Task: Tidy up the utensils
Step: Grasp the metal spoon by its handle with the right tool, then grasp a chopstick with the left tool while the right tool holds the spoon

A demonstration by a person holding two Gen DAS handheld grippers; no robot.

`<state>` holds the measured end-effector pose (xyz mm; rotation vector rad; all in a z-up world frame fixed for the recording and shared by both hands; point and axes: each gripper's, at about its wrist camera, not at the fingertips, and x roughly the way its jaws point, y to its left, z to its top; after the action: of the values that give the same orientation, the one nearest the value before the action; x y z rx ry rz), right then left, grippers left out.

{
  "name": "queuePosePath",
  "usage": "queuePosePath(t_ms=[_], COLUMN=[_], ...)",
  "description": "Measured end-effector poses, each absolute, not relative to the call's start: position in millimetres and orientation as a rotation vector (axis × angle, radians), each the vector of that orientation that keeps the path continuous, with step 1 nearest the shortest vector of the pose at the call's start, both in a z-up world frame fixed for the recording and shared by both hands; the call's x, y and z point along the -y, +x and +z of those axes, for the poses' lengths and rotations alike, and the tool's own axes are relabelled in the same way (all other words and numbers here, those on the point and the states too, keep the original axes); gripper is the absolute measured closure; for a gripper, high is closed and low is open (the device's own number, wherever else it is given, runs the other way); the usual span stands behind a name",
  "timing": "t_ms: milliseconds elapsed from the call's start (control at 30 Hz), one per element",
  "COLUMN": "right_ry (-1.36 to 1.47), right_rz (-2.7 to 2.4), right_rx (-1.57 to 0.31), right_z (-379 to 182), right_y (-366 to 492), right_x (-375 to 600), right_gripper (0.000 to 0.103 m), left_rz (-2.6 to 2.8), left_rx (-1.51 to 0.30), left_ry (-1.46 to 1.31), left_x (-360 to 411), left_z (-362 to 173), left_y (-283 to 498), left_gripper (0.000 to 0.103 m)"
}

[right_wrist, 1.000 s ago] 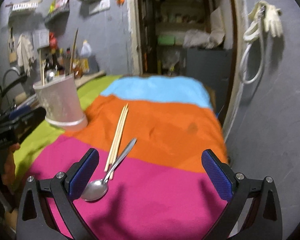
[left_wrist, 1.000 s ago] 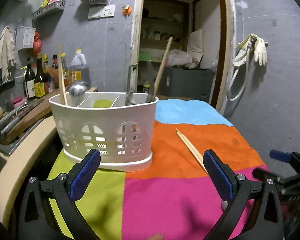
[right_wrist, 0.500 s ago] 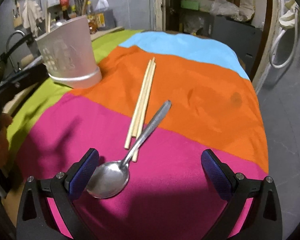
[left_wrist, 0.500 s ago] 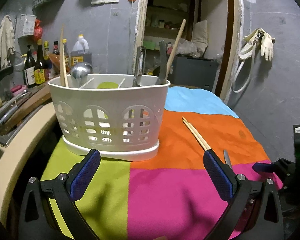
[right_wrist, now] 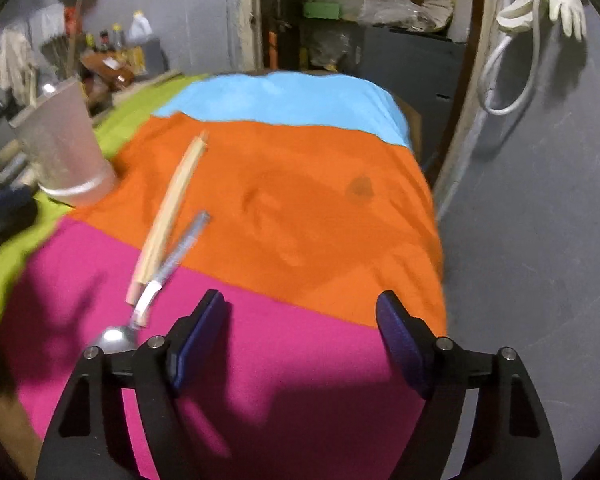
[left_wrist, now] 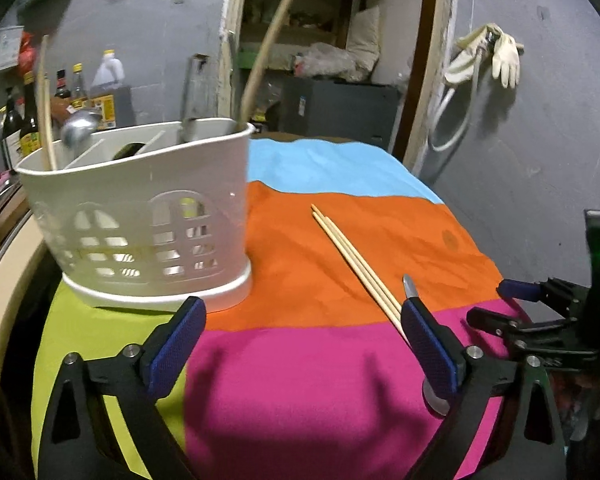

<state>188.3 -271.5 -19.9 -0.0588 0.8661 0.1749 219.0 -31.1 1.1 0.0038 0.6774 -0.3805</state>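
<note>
While both grippers hung over the pink part of the striped cloth [left_wrist: 340, 380], I saw the left gripper [left_wrist: 304, 344] spread with nothing between its pads, its jaws having just narrowed a little. The right gripper [right_wrist: 298, 340] had been closing too, yet gaped empty. The 2 chopsticks [left_wrist: 352, 256] lay side by side across the orange stripe, the spoon [right_wrist: 156, 292] just beside them. The white basket [left_wrist: 140, 216] stood on the counter, already holding utensils.
</note>
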Motion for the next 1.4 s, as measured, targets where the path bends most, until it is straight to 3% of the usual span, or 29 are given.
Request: queuePosePath(t_ms=[467, 533, 600, 800, 1033, 1267, 1400], right_ry=[-0.259, -0.265, -0.23, -0.165, -0.116, -0.069, -0.047], right_rz=[0.31, 0.263, 0.235, 0.177, 0.256, 0.314, 0.345], right_rx=[-0.914, -0.904, -0.909, -0.886, -0.884, -0.85, -0.874], right_z=[-35.6, -36.9, -36.4, -32.4, -27.1, -14.0, -20.9], right_y=[187.5, 188.4, 189.8, 197.4, 205.2, 216.7, 233.5], right_x=[201.2, 211.7, 229.8, 268.1, 281.3, 285.0, 278.7], right_gripper=[0.027, 0.03, 0.043, 0.058, 0.059, 0.059, 0.068], left_rz=[-0.331, -0.345, -0.362, -0.423, -0.451, -0.452, -0.427], left_rx=[-0.705, -0.714, -0.72, -0.761, -0.831, -0.857, -0.899], left_ry=[-0.084, -0.09, -0.09, -0.079, -0.056, -0.072, -0.086], left_x=[9.8, 10.5, 14.6, 37.3, 54.1, 36.6, 31.9], left_z=[-6.6, -5.9, -4.8, -7.8, -16.5, -11.0, -11.4], left_y=[228.7, 228.1, 228.7, 240.7, 259.3, 235.8, 212.6], left_gripper=[0.011, 0.011, 0.011, 0.027, 0.045, 0.046, 0.049])
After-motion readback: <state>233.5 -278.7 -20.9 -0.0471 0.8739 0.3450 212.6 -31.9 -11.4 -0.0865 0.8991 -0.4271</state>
